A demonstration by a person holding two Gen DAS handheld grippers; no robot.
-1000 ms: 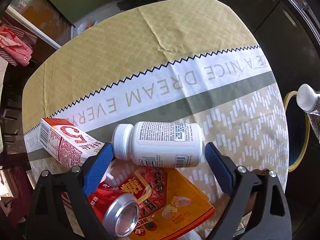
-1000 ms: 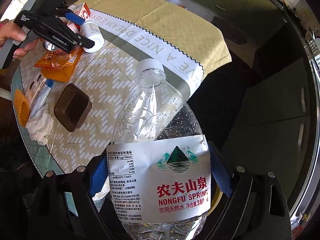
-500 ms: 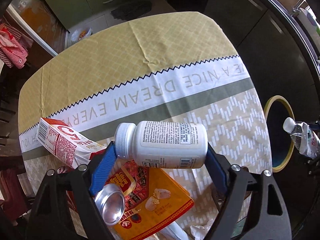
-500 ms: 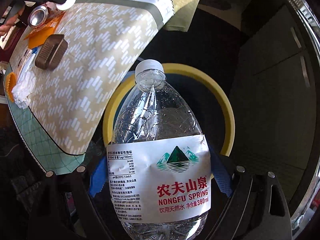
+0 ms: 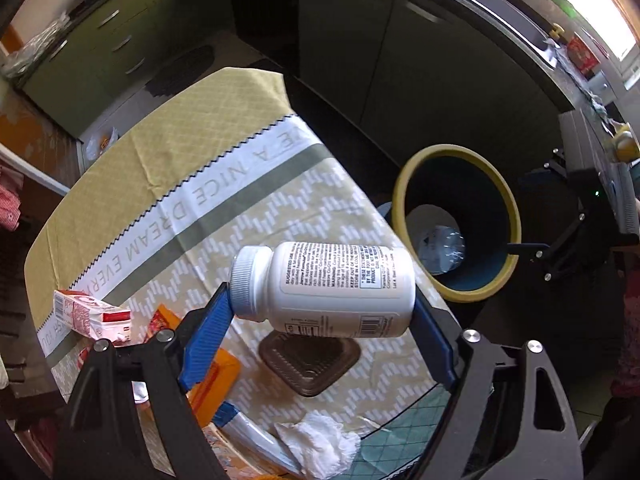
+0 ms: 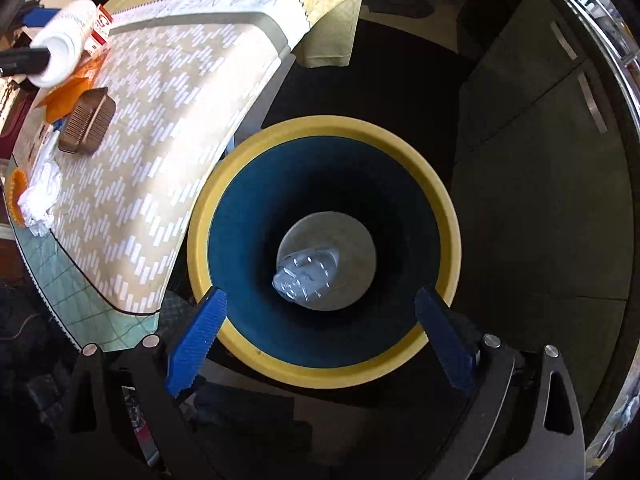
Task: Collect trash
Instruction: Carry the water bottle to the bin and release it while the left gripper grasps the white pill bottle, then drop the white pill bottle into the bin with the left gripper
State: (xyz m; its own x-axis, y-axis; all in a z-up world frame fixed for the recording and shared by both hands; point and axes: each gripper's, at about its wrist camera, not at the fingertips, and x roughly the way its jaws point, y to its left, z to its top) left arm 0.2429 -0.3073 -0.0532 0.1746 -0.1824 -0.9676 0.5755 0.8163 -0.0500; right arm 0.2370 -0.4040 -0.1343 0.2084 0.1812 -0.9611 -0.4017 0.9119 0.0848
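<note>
1. Since the earlier frames, the clear water bottle (image 6: 306, 276) has left the right gripper (image 6: 320, 328) and now lies at the bottom of the bin (image 6: 324, 376). The left gripper (image 5: 320, 320) has lifted the white pill bottle (image 5: 324, 288) off the table and carried it toward the bin.
2. In the right wrist view, the right gripper's blue jaws are spread wide and opening, with nothing between them. They hang above the bin's near rim.
3. The bin is round, with a yellow rim and a dark blue inside. It stands on the dark floor just beside the table edge.
4. In the left wrist view, the left gripper pinches the white pill bottle end to end. One blue pad presses the ribbed white cap, the other the base. The bottle lies crosswise, cap toward the left, in the air above the tablecloth (image 5: 192, 152).
5. The tablecloth is yellow and beige with a white band of grey lettering.
6. Still on the table: a red and white carton (image 5: 94, 314) at the left, an orange packet (image 5: 216, 376) partly hidden by the left jaw, a brown plastic tray (image 5: 310, 360) below the held bottle, and a crumpled white tissue (image 5: 320, 444) near the bottom edge.
7. From the left wrist view, the bin sits to the right of the table, with the clear bottle visible inside.
</note>
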